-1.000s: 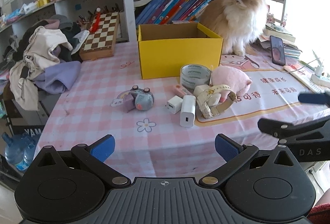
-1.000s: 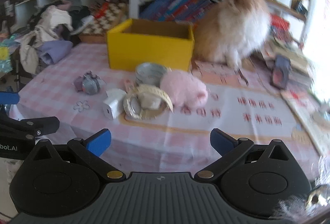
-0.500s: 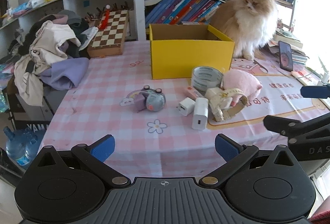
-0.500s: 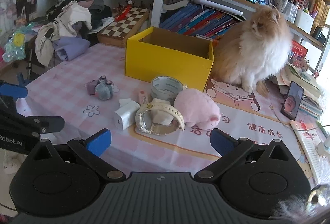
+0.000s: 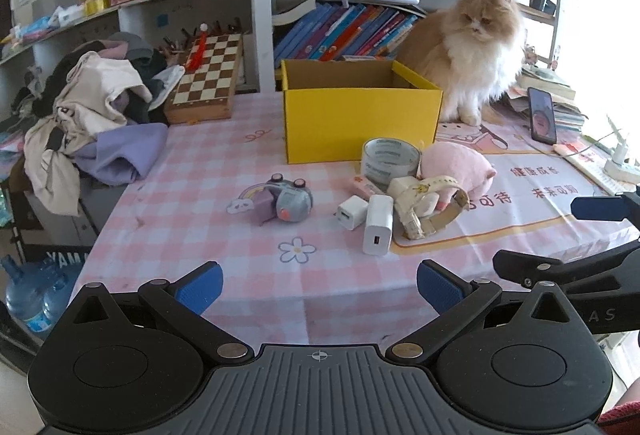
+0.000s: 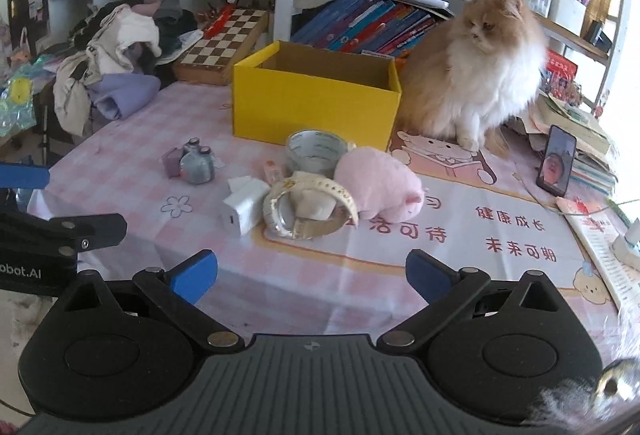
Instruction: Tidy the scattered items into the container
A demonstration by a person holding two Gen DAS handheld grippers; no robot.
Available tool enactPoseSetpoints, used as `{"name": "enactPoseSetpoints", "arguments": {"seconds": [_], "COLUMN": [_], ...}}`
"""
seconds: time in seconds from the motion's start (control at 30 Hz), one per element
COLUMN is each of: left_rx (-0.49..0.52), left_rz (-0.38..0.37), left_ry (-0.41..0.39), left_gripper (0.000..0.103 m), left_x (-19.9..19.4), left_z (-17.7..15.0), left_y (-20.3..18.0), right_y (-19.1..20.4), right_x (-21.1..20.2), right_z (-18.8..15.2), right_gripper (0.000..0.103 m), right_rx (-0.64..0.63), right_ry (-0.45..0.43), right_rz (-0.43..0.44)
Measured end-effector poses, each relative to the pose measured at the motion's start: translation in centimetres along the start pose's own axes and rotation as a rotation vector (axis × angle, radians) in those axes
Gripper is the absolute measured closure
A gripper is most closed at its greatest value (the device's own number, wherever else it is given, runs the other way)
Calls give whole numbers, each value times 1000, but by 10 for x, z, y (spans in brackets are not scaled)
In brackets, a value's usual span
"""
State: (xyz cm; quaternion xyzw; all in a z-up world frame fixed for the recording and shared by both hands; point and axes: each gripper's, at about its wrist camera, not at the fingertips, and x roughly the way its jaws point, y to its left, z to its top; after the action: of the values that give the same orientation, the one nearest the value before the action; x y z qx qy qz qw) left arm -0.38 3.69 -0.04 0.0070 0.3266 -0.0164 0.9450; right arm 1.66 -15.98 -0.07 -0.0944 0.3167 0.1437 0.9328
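With my left gripper (image 5: 318, 285) and right gripper (image 6: 312, 275) both spread and empty near the table edge, I worry the cat (image 6: 472, 71) beside the far yellow box (image 6: 316, 103) may swat items (image 6: 308, 203) clustered before it.

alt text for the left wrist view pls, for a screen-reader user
The open left gripper hovers at the near edge of a pink checked table, empty. Ahead, a tape roll, pink plush pig, two white chargers and a grey toy lie scattered before an open yellow box. A fluffy cat sits beside it.
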Motion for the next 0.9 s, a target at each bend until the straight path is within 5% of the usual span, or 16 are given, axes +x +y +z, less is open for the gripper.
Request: {"name": "enactPoseSetpoints", "arguments": {"seconds": [0.43,0.9], "left_rx": [64,-10], "left_rz": [-7,-56], "left_ry": [-48,-18], "left_gripper": [0,0], "left_x": [-11,6], "left_z": [-4,-1], "left_y": [-7,-1], "right_y": [6,-4], "right_x": [0,5], "right_z": [2,2], "right_gripper": [3,0], "right_rx": [-6,8], "right_ry": [8,30], "right_rz": [12,-10]}}
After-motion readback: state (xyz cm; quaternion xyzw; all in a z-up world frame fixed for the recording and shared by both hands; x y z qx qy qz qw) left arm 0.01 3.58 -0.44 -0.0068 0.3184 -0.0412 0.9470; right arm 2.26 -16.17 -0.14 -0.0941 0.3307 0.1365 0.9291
